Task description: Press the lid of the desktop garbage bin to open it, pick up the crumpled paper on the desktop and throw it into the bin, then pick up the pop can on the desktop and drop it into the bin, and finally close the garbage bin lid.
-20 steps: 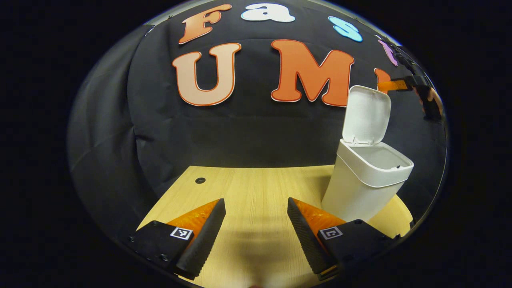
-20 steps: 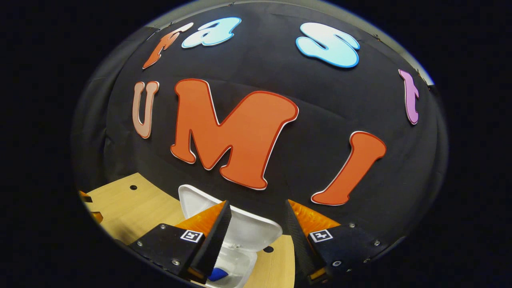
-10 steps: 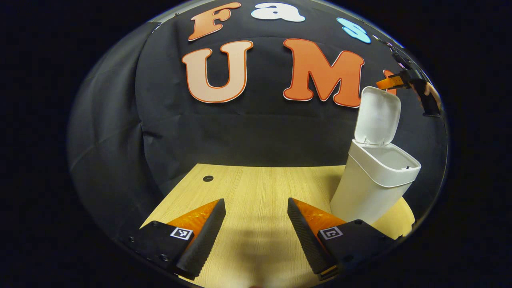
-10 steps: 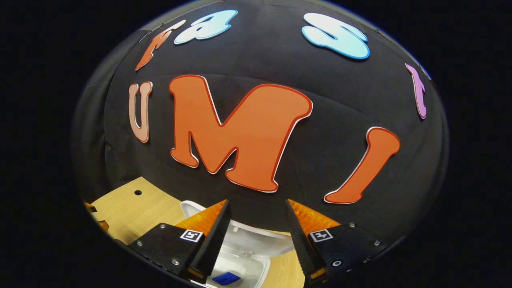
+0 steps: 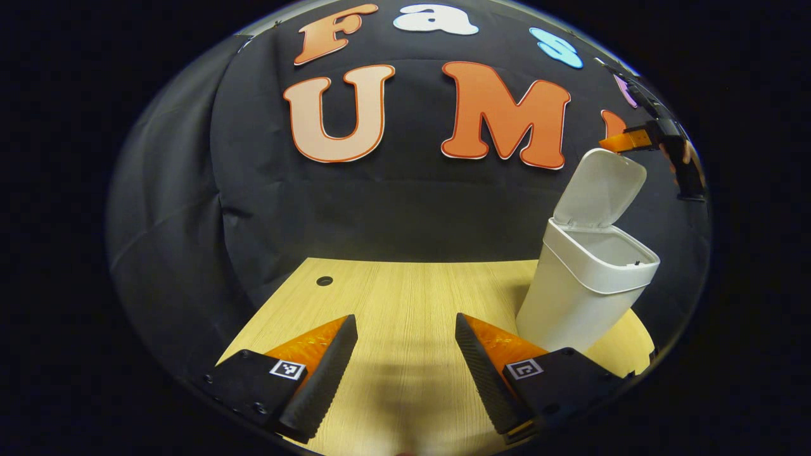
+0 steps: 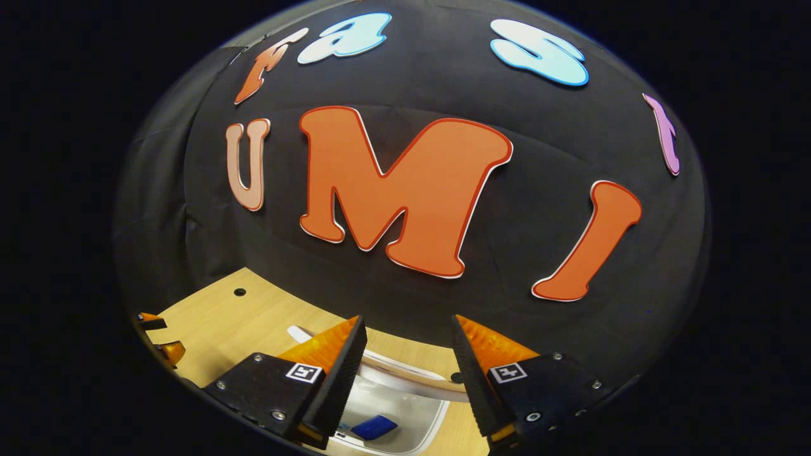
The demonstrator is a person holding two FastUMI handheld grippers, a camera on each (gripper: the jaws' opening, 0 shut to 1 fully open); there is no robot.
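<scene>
Right gripper (image 6: 405, 373) hovers over the bin (image 5: 583, 297), jaws apart, nothing held; seen from the left gripper view it sits at the tilted lid (image 5: 602, 190) top edge. Something blue (image 6: 375, 427) lies inside the bin, likely the can; paper not made out. Left gripper (image 5: 405, 367) jaws apart, empty, low over the bench (image 5: 405, 285). Risk: a sideways push on the lid tips the light bin or slips off, so the latch doesn't catch.

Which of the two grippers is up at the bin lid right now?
The right gripper, raised at the tilted lid's top edge. The left gripper hangs open, low over the table.
</scene>
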